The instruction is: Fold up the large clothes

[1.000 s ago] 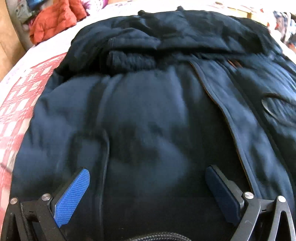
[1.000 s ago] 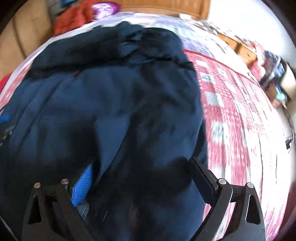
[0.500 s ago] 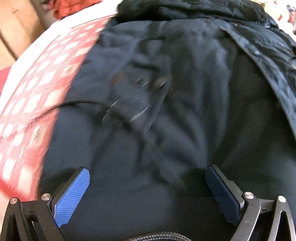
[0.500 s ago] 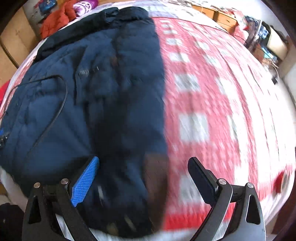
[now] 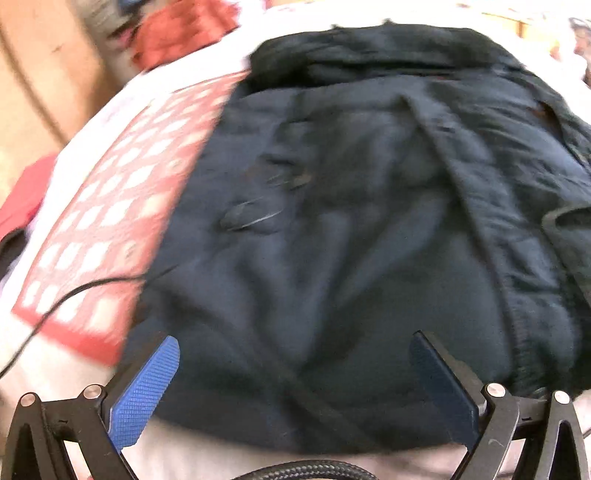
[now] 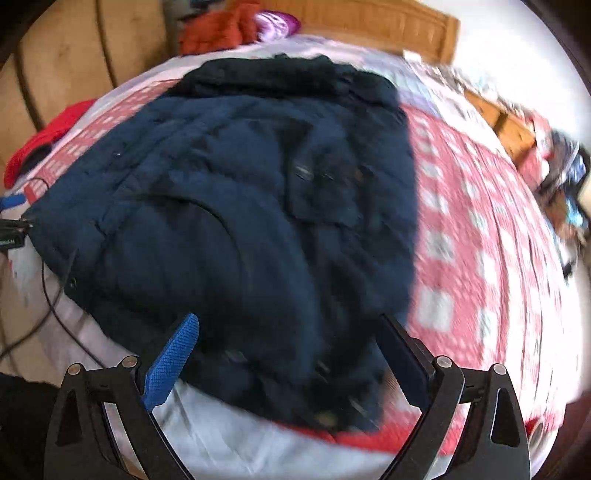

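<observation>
A large dark navy jacket (image 5: 351, 229) lies folded on a bed with a red-and-white checked cover (image 5: 110, 206). In the right wrist view the same jacket (image 6: 240, 199) fills the middle, its darker hood end at the far side. My left gripper (image 5: 295, 369) hovers over the jacket's near hem, open, with nothing between its blue pads. My right gripper (image 6: 288, 350) stands open above the near edge of the jacket, also empty. The left gripper's tip (image 6: 11, 203) shows at the far left edge of the right wrist view. Both views are motion-blurred.
A thin black cable (image 5: 74, 291) trails across the cover at the left. Orange-red clothing (image 6: 218, 31) is piled by the wooden headboard (image 6: 369, 26). Another red item (image 6: 44, 136) lies at the bed's left edge. Cluttered furniture (image 6: 554, 173) stands at the right, past the checked cover (image 6: 480, 229).
Both grippers have pulled back and up from the jacket, so more of the bed and jacket outline shows. The jacket now lies narrower, its sides folded in.
</observation>
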A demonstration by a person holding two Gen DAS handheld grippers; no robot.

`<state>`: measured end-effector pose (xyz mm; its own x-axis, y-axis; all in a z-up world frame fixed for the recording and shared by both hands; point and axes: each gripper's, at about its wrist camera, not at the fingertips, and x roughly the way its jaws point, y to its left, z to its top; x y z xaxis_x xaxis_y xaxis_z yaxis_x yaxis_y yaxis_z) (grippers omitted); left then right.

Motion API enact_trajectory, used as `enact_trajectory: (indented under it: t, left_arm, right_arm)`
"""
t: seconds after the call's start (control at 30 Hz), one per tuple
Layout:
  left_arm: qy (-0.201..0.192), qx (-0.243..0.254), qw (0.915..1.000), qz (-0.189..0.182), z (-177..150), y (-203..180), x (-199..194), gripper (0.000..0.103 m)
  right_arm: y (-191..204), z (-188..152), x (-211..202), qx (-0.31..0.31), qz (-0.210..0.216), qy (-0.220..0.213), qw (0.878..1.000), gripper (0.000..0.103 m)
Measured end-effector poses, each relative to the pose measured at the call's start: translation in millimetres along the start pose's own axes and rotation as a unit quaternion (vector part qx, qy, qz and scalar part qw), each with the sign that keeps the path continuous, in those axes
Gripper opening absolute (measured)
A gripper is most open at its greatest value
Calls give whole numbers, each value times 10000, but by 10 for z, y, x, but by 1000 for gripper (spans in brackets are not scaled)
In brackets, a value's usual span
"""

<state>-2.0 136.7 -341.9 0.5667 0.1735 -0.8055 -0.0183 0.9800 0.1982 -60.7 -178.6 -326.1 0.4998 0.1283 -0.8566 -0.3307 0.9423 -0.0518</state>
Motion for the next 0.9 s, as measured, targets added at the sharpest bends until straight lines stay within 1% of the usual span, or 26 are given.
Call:
enact_trajectory:
  t: [0.03, 0.1, 0.13, 0.17, 0.2, 0.23, 0.27, 0.3, 0.37, 0.4, 0.43, 0.47, 0.5, 0.53, 0.6, 0.63, 0.7, 0.8, 0.9]
  left_arm:
    - [-57, 204, 9998, -67, -11, -76, 82, 102]
    - [-3, 339, 9994, -34, -46, -61, 215, 103]
    - [96, 293, 9995, 1, -106, 68, 307, 103]
    - [151, 205, 9997, 57, -151, 179, 338, 103]
    - [267, 44, 9995, 156, -236, 397, 378, 103]
    - [307, -53, 9994, 153, -302, 534, 365, 103]
    - [307, -114, 9994, 131, -389, 707, 334, 103]
    - [275, -60, 9996, -5, -452, 817, 291, 102]
    - [385, 198, 9977, 529, -553, 906, 249, 103]
    - [426, 184, 9971, 605, -602, 996, 220, 103]
    - [458, -5, 9970, 625, -665, 1141, 161, 103]
    - [495, -64, 9956, 795, -703, 1219, 126, 103]
    - [577, -111, 9920, 1116, -757, 1315, 97, 103]
    - [714, -341, 9869, 1408, -849, 1495, 45, 102]
    - [844, -829, 9813, 1520, -978, 1744, -59, 102]
    - [889, -1083, 9771, 1604, -1051, 1870, -137, 102]
    - [861, -1118, 9764, 1633, -1096, 1906, -214, 102]
    - [644, -897, 9848, 1344, -997, 1728, -253, 102]
    - [397, -638, 9905, 1149, -810, 1518, -132, 102]
  right_arm:
    - [67, 32, 86, 5, -14, 16, 10000, 98]
    - [115, 26, 267, 46, -108, 236, 9997, 98]
    - [103, -10, 342, 61, -237, 331, 9992, 98]
    - [-4, -117, 369, 216, -347, 372, 9985, 98]
    - [-86, -156, 389, 386, -378, 390, 9978, 98]
    - [-175, -216, 348, 535, -295, 364, 9975, 96]
    - [-214, -252, 281, 537, -264, 331, 9977, 91]
    - [-199, -261, 250, 433, -311, 356, 9979, 91]
    - [-125, -279, 165, 140, -451, 430, 9980, 91]
    - [-127, -294, 145, 135, -446, 450, 9979, 91]
    - [-178, -323, 98, 176, -454, 475, 9977, 92]
    - [-192, -345, 64, 267, -527, 538, 9968, 93]
    - [-217, -340, 49, 339, -554, 591, 9961, 93]
    - [-228, -353, 10, 443, -582, 624, 9954, 93]
    - [-304, -367, -66, 677, -610, 641, 9938, 93]
    - [-331, -378, -88, 738, -635, 658, 9931, 93]
    - [-327, -396, -109, 795, -676, 675, 9922, 93]
    - [-290, -378, -111, 725, -790, 628, 9923, 93]
    - [-280, -348, -131, 750, -843, 555, 9921, 93]
